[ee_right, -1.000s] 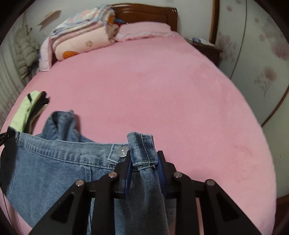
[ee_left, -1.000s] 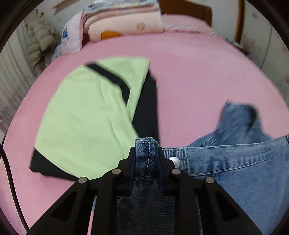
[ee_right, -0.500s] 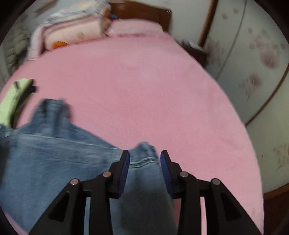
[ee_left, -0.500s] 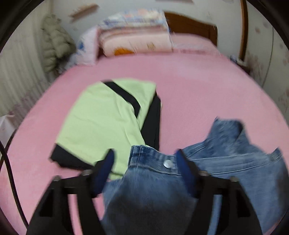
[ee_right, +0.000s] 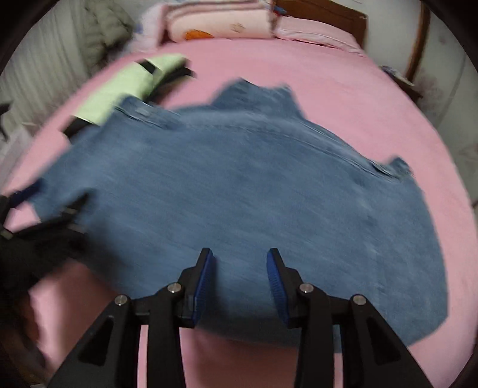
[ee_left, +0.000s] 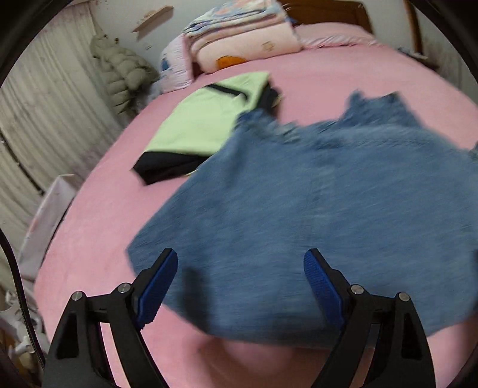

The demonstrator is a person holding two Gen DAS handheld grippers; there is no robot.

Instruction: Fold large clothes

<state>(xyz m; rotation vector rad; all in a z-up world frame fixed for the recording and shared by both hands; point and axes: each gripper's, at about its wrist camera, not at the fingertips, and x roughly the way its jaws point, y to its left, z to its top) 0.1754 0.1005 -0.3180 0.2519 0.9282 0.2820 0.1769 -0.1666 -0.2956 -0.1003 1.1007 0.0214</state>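
Now the blue denim garment (ee_left: pixel 313 191) lies spread on the pink bed cover (ee_left: pixel 343 74) and fills the middle and right of the left wrist frame; in the right wrist frame the same denim (ee_right: pixel 239 185) covers the whole centre. Both pictures are blurred, so seams and buttons are hard to read, but a collar-like edge shows at the upper part of the cloth in each view. The upper left corner of the denim lies over the lower edge of a folded light green garment with black trim (ee_left: pixel 209 119), which sits in the upper left of the frame.

The left gripper (ee_left: pixel 240 286) is at the bottom of its frame, its two blue-padded fingers spread wide with nothing between them, above the near edge of the denim. The right gripper (ee_right: pixel 240 286) is at the bottom centre of its frame, its fingers also apart and holding nothing, over the near hem.

At the top of the frame a pile of folded blankets (ee_left: pixel 245 38) rests at the head of the bed, before a brown wooden headboard (ee_left: pixel 328 13). A grey padded jacket (ee_left: pixel 122 71) hangs at the upper left.
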